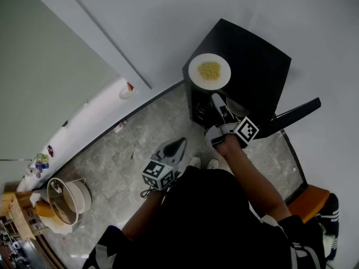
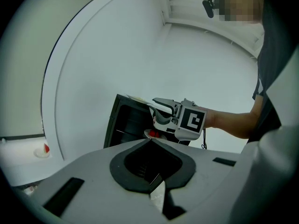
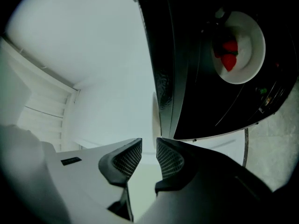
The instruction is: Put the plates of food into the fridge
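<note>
Left claw (image 2: pixel 150 141) is closed, empty; right claw (image 3: pixel 148 143), narrowly parted and empty, faces plate of red fruit (image 3: pixel 250 59) at two o'clock inside fridge (image 3: pixel 196 83).

Looks like a bare corner of a flat, or maybe a staged home setup, hard to say which. White walls (image 1: pixel 168 15), grey stone-tile floor (image 1: pixel 112 161), a black mini fridge (image 1: pixel 258 66) with a plate (image 1: pixel 193 74) of yellow food on top, and a pot (image 1: pixel 72 199) on the floor.
</note>
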### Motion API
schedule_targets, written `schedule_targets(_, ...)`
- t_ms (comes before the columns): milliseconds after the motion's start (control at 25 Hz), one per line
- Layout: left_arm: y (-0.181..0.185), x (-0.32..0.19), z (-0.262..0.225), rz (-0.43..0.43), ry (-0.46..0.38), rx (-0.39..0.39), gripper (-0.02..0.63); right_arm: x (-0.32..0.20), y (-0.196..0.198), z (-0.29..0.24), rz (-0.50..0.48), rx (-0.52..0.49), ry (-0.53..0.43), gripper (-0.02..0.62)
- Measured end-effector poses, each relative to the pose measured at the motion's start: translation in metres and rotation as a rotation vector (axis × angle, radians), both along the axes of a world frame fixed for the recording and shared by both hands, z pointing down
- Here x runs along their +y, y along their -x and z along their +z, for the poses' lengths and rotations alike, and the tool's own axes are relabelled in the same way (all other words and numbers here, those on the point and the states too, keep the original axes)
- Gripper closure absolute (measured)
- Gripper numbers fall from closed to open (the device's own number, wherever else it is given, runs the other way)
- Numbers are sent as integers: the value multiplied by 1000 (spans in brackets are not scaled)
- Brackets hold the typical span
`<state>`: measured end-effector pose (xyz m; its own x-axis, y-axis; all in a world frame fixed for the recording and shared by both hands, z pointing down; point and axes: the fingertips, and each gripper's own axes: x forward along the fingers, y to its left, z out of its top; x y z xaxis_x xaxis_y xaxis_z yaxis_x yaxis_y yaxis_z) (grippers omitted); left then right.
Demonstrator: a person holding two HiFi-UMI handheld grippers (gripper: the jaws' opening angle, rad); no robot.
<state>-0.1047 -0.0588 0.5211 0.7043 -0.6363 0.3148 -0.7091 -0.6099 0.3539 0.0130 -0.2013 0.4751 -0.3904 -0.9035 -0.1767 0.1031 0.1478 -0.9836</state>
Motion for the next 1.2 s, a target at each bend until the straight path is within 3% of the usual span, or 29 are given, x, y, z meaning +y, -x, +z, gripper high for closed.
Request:
schedule_targets(320, 13, -10, 2, -28, 1, 3, 584, -22, 10, 2, -5, 7, 26, 506)
schedule_targets(1200, 15, -23, 3, -23, -6, 15, 584, -41, 12, 12, 6, -99, 145, 532)
